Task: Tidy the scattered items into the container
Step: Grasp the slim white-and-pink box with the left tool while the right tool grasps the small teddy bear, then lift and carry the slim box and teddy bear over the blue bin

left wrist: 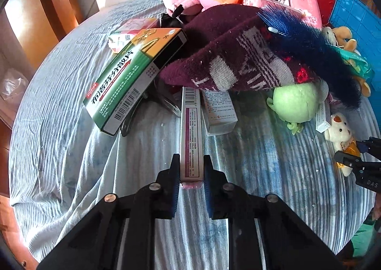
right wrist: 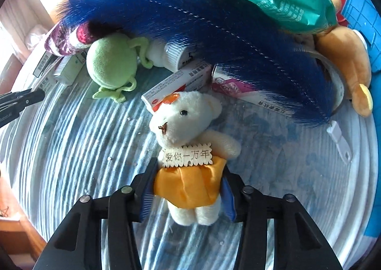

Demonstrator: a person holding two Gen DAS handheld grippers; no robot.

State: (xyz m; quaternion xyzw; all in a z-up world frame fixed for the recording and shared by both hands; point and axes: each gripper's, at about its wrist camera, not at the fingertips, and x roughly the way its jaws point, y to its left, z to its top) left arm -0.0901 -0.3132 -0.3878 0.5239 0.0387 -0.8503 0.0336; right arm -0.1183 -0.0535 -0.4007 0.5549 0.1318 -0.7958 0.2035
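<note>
The left gripper (left wrist: 191, 170) is clamped on the near end of a long narrow box (left wrist: 191, 134) that lies on the striped cloth (left wrist: 71, 151) and runs straight ahead under a maroon sock (left wrist: 228, 60). Ahead to the left lies a green box (left wrist: 128, 77).

The right gripper (right wrist: 188, 189) pinches the orange dress of a small white bear (right wrist: 188, 141). Only the right wrist view shows the bear's lettered tag. Ahead lies a blue feather duster (right wrist: 202, 25), with a green frog toy (right wrist: 112, 63) ahead-left. A blue container (left wrist: 357, 20) sits far ahead-right in the left wrist view.
</note>
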